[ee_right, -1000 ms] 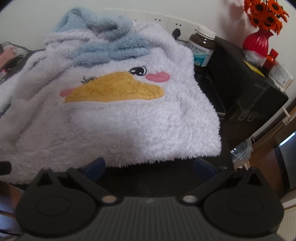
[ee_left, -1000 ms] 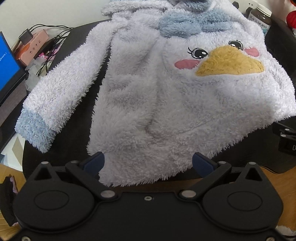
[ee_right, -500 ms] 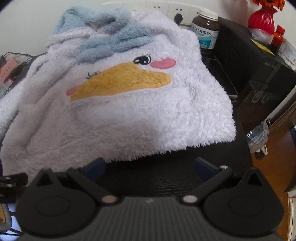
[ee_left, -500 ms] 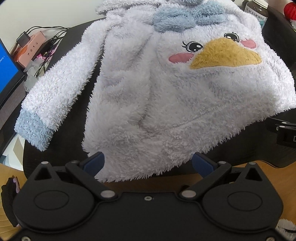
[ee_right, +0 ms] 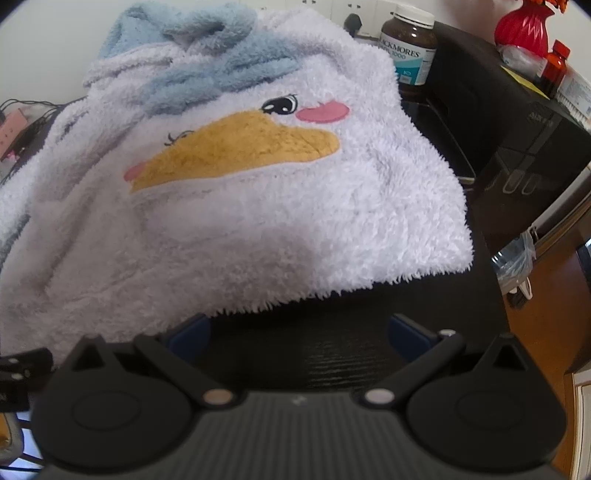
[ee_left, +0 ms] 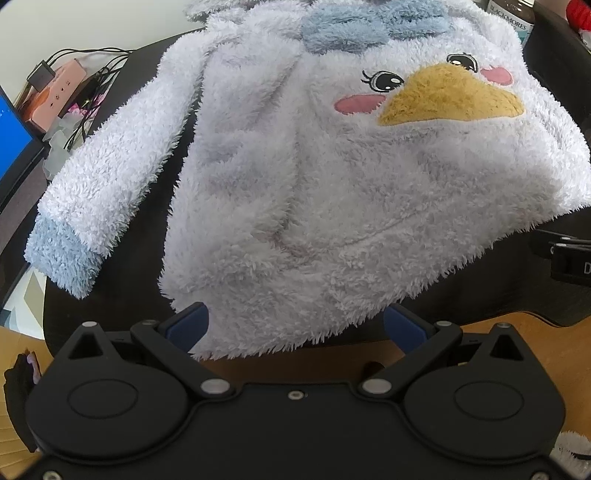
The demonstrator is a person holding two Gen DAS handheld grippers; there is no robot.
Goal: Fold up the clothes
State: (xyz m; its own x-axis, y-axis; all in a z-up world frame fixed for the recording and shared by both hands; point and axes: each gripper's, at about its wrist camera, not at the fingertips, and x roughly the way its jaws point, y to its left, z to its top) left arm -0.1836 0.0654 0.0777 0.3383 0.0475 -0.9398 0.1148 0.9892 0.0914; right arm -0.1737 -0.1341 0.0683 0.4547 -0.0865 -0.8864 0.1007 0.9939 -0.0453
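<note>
A fluffy white hooded sweater (ee_left: 314,192) with a yellow beak, pink cheeks and blue hood trim lies spread on a dark table (ee_left: 480,295). Its left sleeve with a blue cuff (ee_left: 62,258) stretches out to the left. My left gripper (ee_left: 295,326) is open, its blue fingertips on either side of the sweater's bottom hem. In the right wrist view the sweater (ee_right: 240,206) fills the frame. My right gripper (ee_right: 299,332) is open, just short of the hem near its right corner, over bare table (ee_right: 351,350).
A brown supplement jar (ee_right: 410,48) stands behind the sweater. A black box (ee_right: 517,122), a red vase (ee_right: 524,26) and a small red bottle (ee_right: 554,66) sit at the right. A pink power strip with cables (ee_left: 62,92) and a blue screen (ee_left: 11,147) are at the left.
Both grippers have moved closer to the sweater's bottom hem, which now reaches between the left gripper's fingers. Both stay open.
</note>
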